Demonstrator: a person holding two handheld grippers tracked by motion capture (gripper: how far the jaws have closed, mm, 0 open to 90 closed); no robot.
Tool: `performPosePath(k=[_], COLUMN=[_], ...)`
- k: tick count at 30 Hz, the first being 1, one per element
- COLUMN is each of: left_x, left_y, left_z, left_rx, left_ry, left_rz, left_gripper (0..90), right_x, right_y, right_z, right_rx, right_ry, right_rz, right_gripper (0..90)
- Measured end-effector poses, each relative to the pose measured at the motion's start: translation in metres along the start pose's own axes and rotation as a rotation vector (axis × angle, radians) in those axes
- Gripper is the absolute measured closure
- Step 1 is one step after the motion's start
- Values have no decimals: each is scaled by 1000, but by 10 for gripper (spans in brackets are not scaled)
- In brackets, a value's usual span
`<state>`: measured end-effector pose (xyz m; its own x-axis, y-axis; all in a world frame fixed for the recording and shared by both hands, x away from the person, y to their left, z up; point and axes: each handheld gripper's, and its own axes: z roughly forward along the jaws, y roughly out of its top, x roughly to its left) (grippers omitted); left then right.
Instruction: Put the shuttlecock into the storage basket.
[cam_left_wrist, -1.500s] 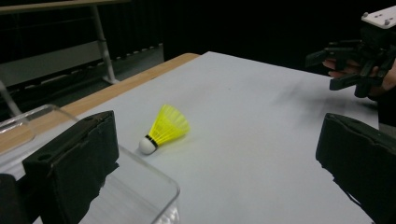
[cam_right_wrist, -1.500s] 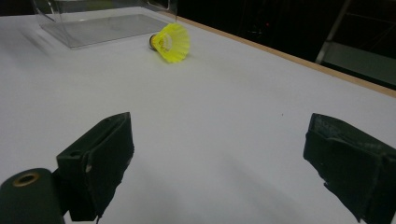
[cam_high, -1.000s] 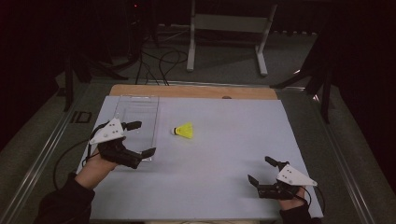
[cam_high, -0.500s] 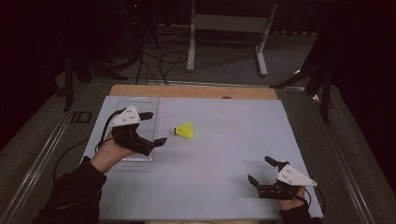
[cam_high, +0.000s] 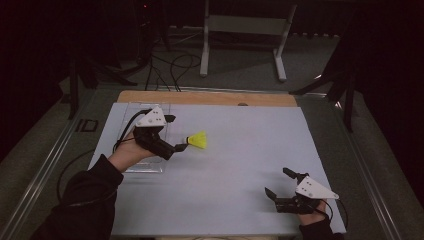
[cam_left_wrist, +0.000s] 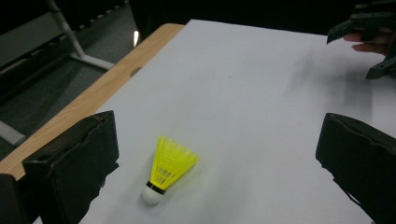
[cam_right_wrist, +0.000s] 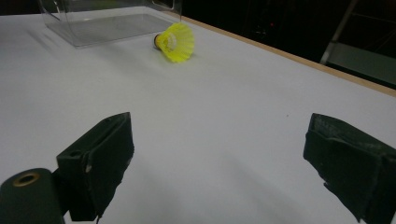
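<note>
Overhead, shuttlecock (cam_high: 198, 140) seems touched — left gripper (cam_left_wrist: 215, 158) view shows wide jaws around it.

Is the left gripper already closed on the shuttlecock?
No, the left gripper's jaws stand wide apart, with the shuttlecock lying free between them.

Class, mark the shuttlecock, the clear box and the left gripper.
shuttlecock (cam_left_wrist: 172, 164): left gripper view, on its yellow skirt.
clear box (cam_right_wrist: 109, 25): right gripper view, on its floor.
left gripper (cam_high: 174, 134): high view, between its jaw tips.

The shuttlecock (cam_left_wrist: 169, 169) had a bright yellow skirt, a thin black band and a white tip. The table cover (cam_high: 240, 165) was white, its far wooden edge (cam_high: 200, 98) light brown. The box (cam_right_wrist: 107, 21) was clear.
</note>
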<state>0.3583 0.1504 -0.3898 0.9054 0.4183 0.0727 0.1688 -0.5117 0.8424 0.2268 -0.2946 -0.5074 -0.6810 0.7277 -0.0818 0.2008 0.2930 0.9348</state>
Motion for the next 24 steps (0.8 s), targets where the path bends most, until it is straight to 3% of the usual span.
performPosePath(k=[5,13,17,22,24], left_x=[8,19,24,32,33], left_y=[-1,-5,-9,-14,-15], left_z=[19,36,43,60,63], left_rx=[46,96,126,226,245], left_ry=[-17,-26,-36,-67,-76], left_rz=[10,7,33,74,84], left_gripper=[0,8,7,7,8], right_x=[0,0,0,0,0], right_y=[0,0,0,0,-1], right_z=[0,1,1,1,1], right_rx=[1,3,2,4,4], right_ry=[3,9,10,9,12], right_rz=[0,1,0,0,1], right_gripper=[85,86,85,85,86])
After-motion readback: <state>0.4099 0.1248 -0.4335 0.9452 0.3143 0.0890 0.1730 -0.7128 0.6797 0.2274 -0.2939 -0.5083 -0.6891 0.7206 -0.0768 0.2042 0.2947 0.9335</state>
